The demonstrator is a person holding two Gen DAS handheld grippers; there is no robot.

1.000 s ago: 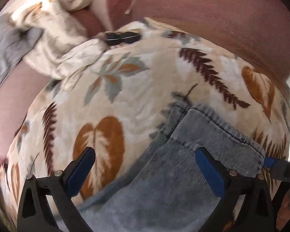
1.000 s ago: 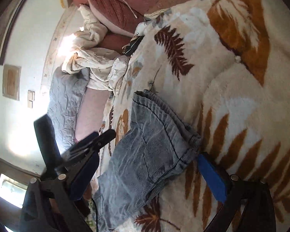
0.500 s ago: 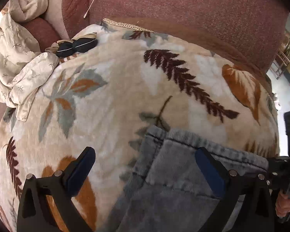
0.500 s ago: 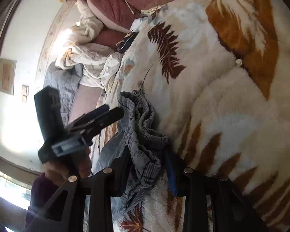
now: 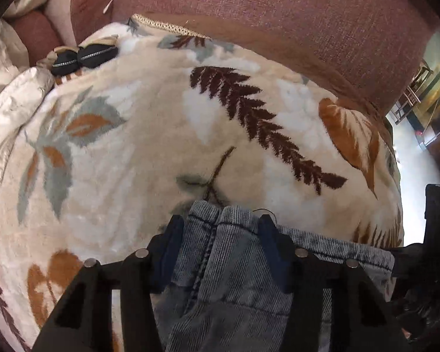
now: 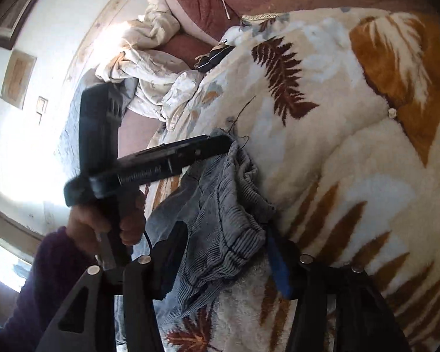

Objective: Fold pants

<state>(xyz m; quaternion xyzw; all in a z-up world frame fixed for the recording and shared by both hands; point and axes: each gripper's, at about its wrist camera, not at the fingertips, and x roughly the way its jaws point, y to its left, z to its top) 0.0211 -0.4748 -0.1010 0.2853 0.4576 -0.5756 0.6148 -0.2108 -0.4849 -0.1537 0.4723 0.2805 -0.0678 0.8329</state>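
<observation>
A sofa (image 5: pixel 278 8) with one leaf-print plush blanket (image 5: pixel 149 135) spread over its seat serves as the folding surface. On the blanket lies one pair of grey-blue washed denim pants (image 5: pixel 234 270), gathered at the near edge, with both grippers at its top hem, probably so that edge can be lifted and carried over evenly. The left gripper (image 5: pixel 220 234) has just been closing and now pinches a bunched fold of denim between its blue pads. The right gripper (image 6: pixel 224 252), whose jaws have just eased wider, holds a thicker wad of the same hem. A rumpled pale sheet (image 6: pixel 149 67) lies well apart, and two small black zipped pouches (image 5: pixel 82 57) sit at the blanket's far corner.
</observation>
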